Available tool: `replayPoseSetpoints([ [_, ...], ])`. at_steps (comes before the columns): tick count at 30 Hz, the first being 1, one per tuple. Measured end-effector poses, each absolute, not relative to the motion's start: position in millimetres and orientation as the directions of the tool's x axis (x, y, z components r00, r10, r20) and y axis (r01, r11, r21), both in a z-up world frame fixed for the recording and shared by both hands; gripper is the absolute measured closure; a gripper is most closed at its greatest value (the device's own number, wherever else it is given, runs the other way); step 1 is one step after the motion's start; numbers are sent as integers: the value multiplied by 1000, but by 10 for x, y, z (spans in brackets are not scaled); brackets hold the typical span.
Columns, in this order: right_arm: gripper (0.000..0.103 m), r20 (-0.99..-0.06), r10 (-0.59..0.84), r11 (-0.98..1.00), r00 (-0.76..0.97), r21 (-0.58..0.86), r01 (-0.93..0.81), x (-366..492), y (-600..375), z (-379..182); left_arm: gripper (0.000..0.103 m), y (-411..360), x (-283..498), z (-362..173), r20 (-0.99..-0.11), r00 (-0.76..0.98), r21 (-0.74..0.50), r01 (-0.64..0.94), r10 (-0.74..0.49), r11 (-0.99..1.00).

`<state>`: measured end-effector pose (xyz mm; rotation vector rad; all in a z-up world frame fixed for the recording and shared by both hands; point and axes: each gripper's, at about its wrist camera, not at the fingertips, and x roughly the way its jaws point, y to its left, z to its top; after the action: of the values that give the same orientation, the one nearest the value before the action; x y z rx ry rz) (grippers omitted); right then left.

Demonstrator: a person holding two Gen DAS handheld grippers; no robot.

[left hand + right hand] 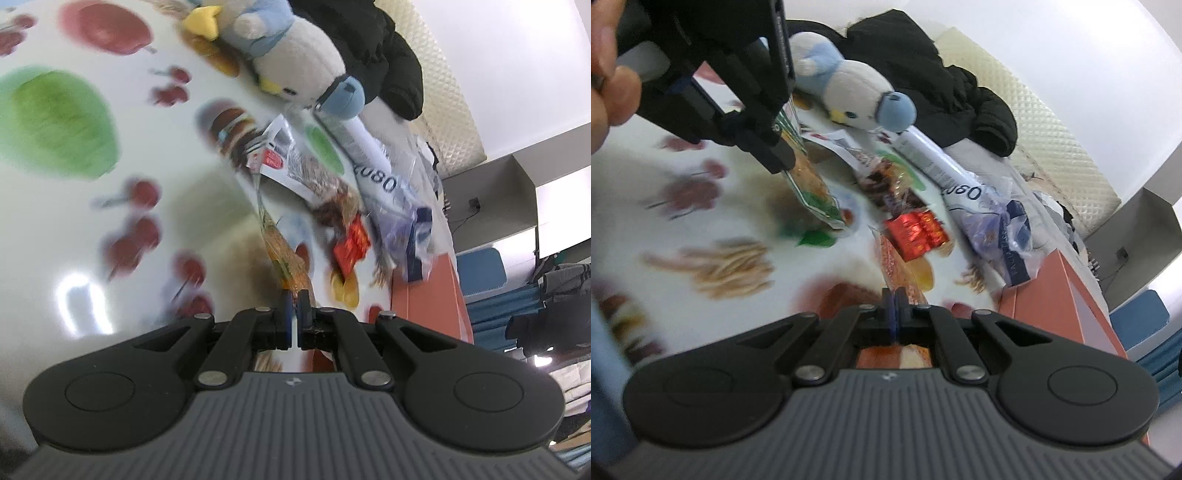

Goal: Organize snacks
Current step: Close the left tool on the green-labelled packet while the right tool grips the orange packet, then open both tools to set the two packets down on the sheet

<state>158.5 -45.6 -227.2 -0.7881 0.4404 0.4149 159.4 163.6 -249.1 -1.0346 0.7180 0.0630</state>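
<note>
The left gripper (294,295) has its jaws clamped on an orange snack bag (284,254), lifted off the desk (55,221). The right gripper (894,295) pinches a clear reddish packet (892,254) above the red snack (916,232).

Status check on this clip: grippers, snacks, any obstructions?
Left gripper shut on an orange-green snack packet. Right gripper shut on a clear reddish snack packet. Plush bird and snack pile ahead; nothing blocking.

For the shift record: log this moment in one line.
left gripper: shut on orange snack packet | right gripper: shut on red-speckled snack packet | both packets lifted off tablecloth | plush bird behind
</note>
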Motion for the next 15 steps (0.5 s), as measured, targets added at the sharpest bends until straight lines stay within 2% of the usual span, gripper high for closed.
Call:
replayPoseSetpoints([
  [7, 100, -566, 220, 624, 794, -544, -561, 1127, -593, -2221, 101, 1512, 1110, -2498, -619, 727, -736, -405, -297, 542],
  [15, 100, -631, 212, 678, 747, -456, -577, 860, -824, -2189, 100, 1426, 925, -2548, -691, 652, -680, -440, -312, 586],
])
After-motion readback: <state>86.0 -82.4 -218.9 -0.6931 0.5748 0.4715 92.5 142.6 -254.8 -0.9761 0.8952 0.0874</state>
